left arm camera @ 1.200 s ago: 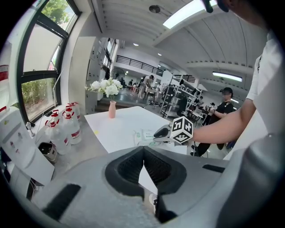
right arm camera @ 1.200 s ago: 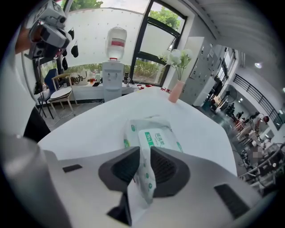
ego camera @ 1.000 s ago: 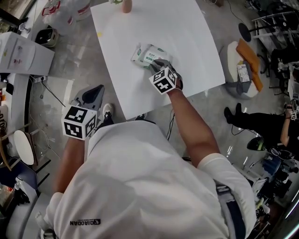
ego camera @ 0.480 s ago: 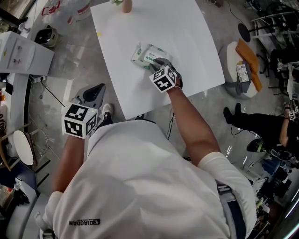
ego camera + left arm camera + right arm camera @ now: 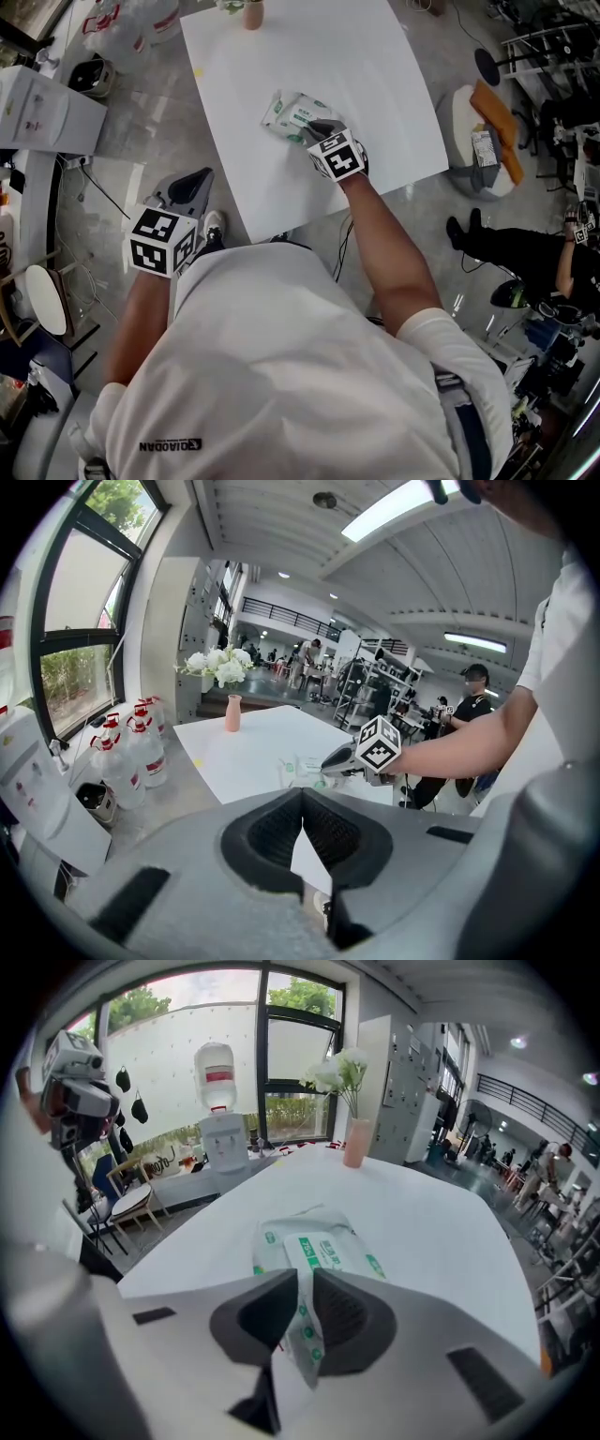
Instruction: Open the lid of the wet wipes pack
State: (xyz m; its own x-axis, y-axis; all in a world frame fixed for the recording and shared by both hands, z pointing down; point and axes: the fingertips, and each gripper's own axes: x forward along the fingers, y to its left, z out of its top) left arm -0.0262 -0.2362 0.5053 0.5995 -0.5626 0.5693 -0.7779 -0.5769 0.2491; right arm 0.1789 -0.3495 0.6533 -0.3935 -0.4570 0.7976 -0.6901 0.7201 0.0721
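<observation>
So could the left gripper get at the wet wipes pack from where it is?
Probably, after a move. The left gripper hangs beside the table, shut and empty, with only bare tabletop towards the wet wipes pack. The right gripper, fingers closing on the pack's near end, crowds that side.

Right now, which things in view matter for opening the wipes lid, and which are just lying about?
In the job: wet wipes pack; right gripper, jaws closing with the pack's near end between them; white table.
Lying about: left gripper, shut, off the table; pink vase of flowers; water dispenser; bottles with red tops.
</observation>
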